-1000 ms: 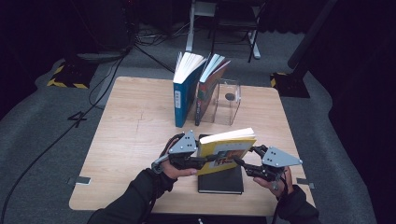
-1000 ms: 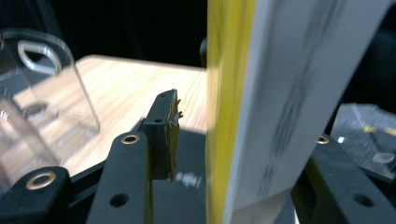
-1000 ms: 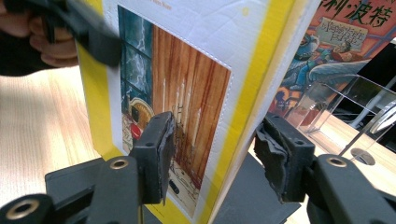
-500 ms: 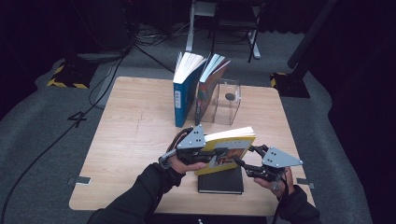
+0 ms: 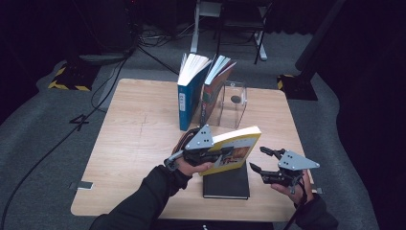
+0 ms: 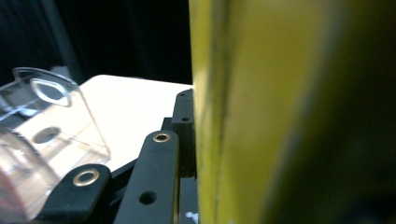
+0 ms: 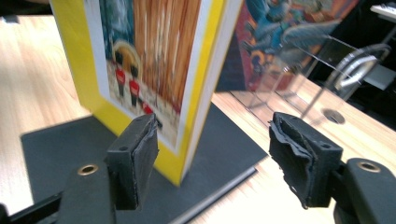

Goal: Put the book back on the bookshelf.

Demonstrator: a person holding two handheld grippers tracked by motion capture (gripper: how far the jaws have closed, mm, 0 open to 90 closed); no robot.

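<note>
Yellow-covered paperback book (image 5: 234,151) is gripped in the left tongs (image 5: 218,154), raised over a flat black book (image 5: 226,184) on the wooden worktop (image 5: 139,143). Right tongs (image 5: 261,160), just opening, stand empty. Shelving beside the upright books probably remains.

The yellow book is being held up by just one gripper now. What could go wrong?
The left gripper is shut on one end of the yellow book, while the right gripper has been opening, its pads off the cover. So the book's far end may sag or twist and slip onto the black book below. Carried toward the standing books, it might knock them or the clear bookend over.
</note>
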